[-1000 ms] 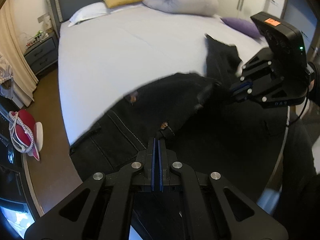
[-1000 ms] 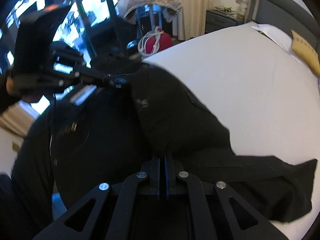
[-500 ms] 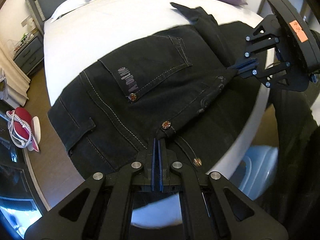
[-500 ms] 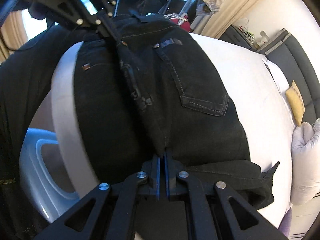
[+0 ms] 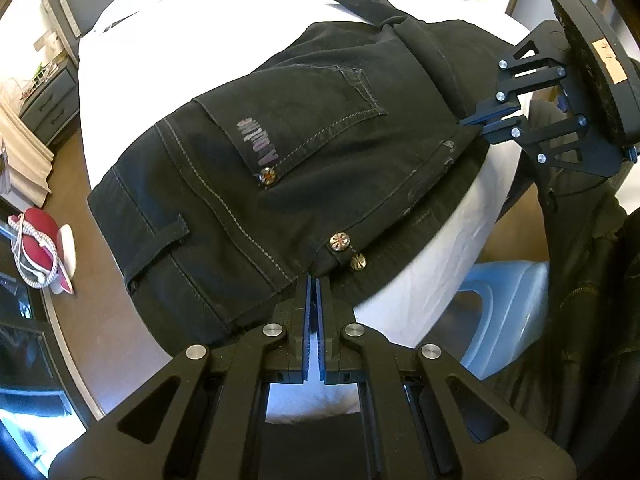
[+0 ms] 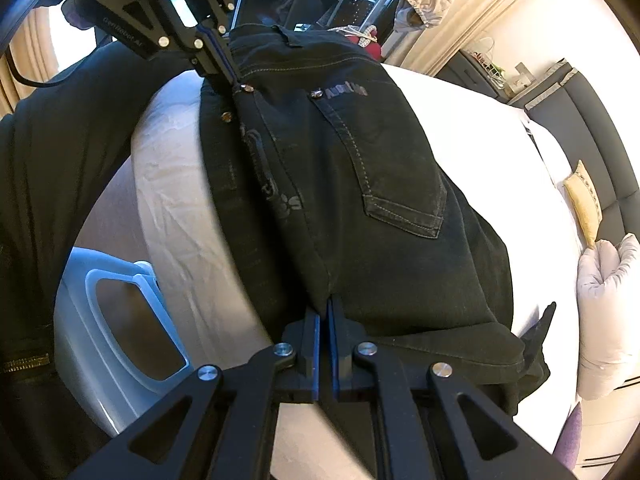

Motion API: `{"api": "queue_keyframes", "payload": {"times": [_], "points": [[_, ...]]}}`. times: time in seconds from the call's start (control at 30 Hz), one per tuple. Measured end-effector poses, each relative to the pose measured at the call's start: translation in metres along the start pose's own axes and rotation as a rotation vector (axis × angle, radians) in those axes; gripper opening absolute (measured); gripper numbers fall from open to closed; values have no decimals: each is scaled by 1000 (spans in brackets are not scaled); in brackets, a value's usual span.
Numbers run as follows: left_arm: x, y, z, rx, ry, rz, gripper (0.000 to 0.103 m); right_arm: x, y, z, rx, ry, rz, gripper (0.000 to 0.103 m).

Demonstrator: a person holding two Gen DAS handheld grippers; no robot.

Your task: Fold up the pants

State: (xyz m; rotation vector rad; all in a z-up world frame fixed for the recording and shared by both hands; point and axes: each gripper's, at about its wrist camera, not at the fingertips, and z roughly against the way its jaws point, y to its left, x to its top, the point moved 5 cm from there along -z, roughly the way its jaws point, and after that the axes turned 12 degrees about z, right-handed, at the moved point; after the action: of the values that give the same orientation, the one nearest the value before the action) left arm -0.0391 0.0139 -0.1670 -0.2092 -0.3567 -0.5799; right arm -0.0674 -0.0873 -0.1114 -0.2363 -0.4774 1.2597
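Black jeans (image 5: 304,148) lie folded lengthwise on the white bed (image 5: 168,56), back pocket up, with the waistband hanging over the bed's corner. My left gripper (image 5: 313,278) is shut on the waistband edge beside two metal buttons. My right gripper (image 6: 323,304) is shut on the folded edge of the jeans (image 6: 360,184) near the crotch seam. Each gripper shows in the other's view: the right gripper (image 5: 466,122) at the jeans' far edge, the left gripper (image 6: 236,78) at the waistband.
A pale blue plastic bin (image 5: 496,312) stands on the floor by the bed corner. A person in dark clothing (image 6: 48,208) stands close. Pillows (image 6: 588,204) and a rolled duvet (image 6: 604,312) lie at the headboard end. A nightstand (image 5: 48,104) and a red item (image 5: 36,240) are at the left.
Both grippers carried the jeans toward the bed's near corner and down; the cloth, bunched and lifted a second ago, now lies spread flat with the back pocket showing.
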Motion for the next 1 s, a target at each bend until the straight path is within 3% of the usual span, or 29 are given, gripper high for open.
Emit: {"api": "queue_keyframes", "payload": {"times": [0.17, 0.53, 0.77, 0.9, 1.0], "points": [[21, 36, -7, 6, 21, 21, 1, -3, 3, -7, -7, 7, -9, 6], [28, 40, 23, -22, -7, 13, 1, 5, 9, -17, -46, 24, 7, 6], [67, 25, 53, -71, -111, 12, 1, 7, 21, -19, -67, 30, 20, 6], [99, 11, 33, -97, -141, 19, 1, 6, 25, -18, -71, 36, 17, 6], [113, 3, 3, -139, -116, 61, 1, 4, 28, -19, -71, 37, 9, 7]]}}
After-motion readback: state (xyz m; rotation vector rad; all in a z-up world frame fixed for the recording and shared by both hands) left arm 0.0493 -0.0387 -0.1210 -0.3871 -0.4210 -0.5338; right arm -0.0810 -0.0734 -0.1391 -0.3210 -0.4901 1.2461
